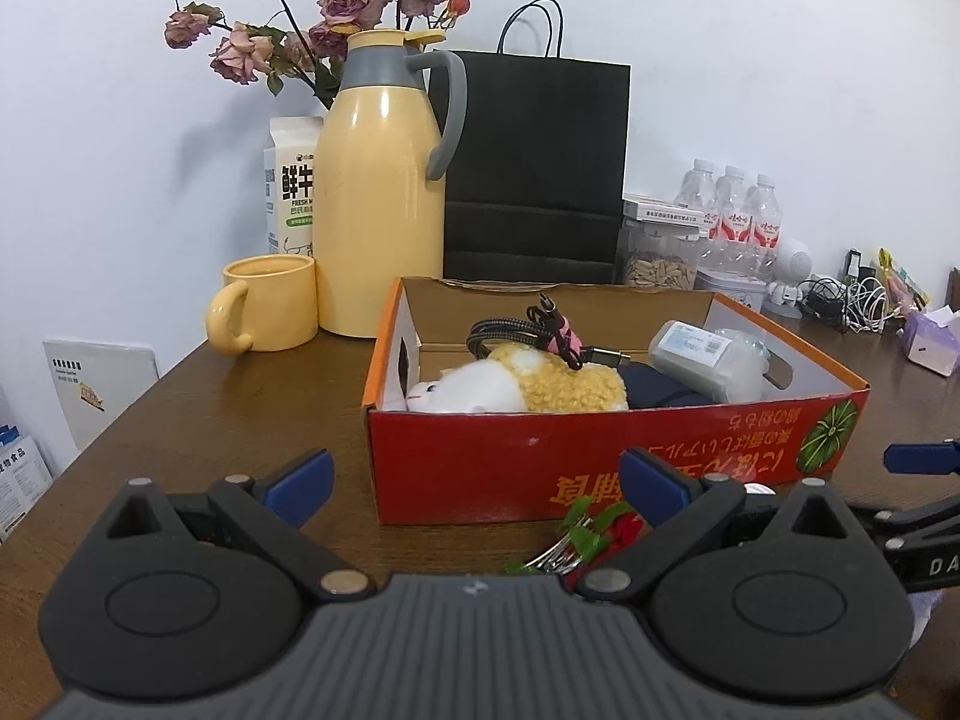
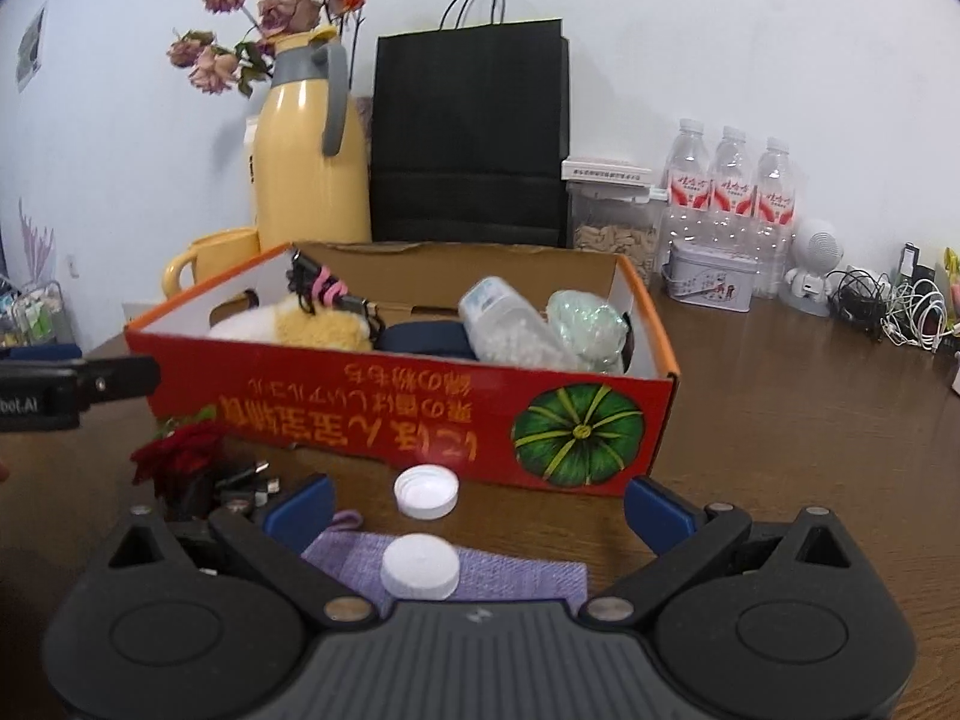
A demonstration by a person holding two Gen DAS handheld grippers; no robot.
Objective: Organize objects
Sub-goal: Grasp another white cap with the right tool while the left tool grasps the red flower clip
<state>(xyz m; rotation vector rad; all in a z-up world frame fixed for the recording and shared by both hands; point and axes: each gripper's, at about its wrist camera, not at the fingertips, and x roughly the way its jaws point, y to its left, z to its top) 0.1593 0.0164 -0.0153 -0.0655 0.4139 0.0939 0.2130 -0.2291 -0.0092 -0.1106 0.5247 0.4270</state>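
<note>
An open red cardboard box [image 1: 600,456] [image 2: 384,414] sits on the brown table. It holds a white-and-yellow plush toy [image 1: 540,384] [image 2: 306,324], a coiled black cable [image 1: 522,330], a white plastic bottle [image 1: 702,360] [image 2: 510,330] and a dark blue item [image 2: 426,339]. My left gripper [image 1: 477,483] is open just in front of the box, with a red artificial rose and keys [image 1: 591,534] by its right finger. My right gripper [image 2: 480,510] is open over two white caps [image 2: 426,491] [image 2: 420,567] and a purple cloth pouch [image 2: 510,573]. The rose [image 2: 180,456] lies to its left.
Behind the box stand a yellow thermos jug [image 1: 378,198], a yellow mug [image 1: 270,312], a milk carton [image 1: 291,186], a black paper bag [image 1: 534,168], a seed jar [image 1: 660,258] and three water bottles [image 2: 732,192]. Tangled cables [image 2: 888,306] lie at the far right.
</note>
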